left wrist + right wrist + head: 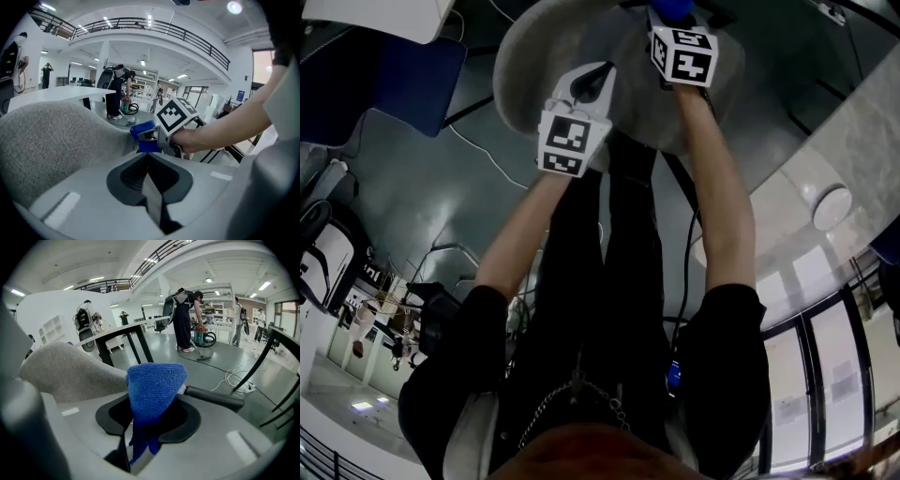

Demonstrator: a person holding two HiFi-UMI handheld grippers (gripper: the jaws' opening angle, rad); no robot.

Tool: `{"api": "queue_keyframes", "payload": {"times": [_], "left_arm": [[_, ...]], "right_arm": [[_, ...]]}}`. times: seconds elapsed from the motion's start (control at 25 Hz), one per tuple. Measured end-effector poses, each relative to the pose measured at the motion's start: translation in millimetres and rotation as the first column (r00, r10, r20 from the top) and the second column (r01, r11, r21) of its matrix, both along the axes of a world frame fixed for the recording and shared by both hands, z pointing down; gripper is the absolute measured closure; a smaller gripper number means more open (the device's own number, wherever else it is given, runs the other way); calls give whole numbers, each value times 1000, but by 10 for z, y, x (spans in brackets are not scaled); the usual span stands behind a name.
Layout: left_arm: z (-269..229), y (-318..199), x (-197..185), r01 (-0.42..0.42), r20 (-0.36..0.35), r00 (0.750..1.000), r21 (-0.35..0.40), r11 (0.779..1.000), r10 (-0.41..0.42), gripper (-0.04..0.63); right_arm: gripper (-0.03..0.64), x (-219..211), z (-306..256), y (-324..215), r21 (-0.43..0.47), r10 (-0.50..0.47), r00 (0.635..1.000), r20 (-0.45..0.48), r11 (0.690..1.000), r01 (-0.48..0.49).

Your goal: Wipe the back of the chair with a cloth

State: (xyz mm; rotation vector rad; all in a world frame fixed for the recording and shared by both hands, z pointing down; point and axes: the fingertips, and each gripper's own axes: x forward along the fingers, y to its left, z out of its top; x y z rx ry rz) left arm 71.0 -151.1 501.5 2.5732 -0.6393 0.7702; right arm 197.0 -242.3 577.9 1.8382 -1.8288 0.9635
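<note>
The blue cloth is pinched in the right claw. A bunched wad sticks out ahead of the jaws and a tail hangs down between them. It's held right by the top edge of the chair back, though I can't tell if it's actually touching the fabric. The left claw is shut with nothing in it and hovers just beside the right one over that same top edge. My read on handling: the cloth looks like knitted microfibre, so it's light and floppy with zero stiffness, and it'll drag and fold on that coarse grey upholstery rather than glide. I'd grip it deep in the bunch, as it is now, so a wide pad leads the stroke. The back itself looks padded and rounded, so it should give a bit under pressure. The room is a big open hall with a glossy grey floor, loose cables and a mezzanine railing. A person is bent over some gear well away from the chair.
</note>
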Motion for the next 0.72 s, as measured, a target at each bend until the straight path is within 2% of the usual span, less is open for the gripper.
{"api": "queue_keyframes", "payload": {"times": [0.2, 0.72], "left_arm": [[25, -66, -132, 37, 9, 999, -11, 999, -37, 584], [47, -11, -410, 66, 22, 998, -26, 997, -65, 584]], "right_arm": [[472, -156, 2, -159, -3, -64, 997, -47, 998, 64], [474, -456, 15, -267, -13, -99, 994, -37, 995, 99]]}}
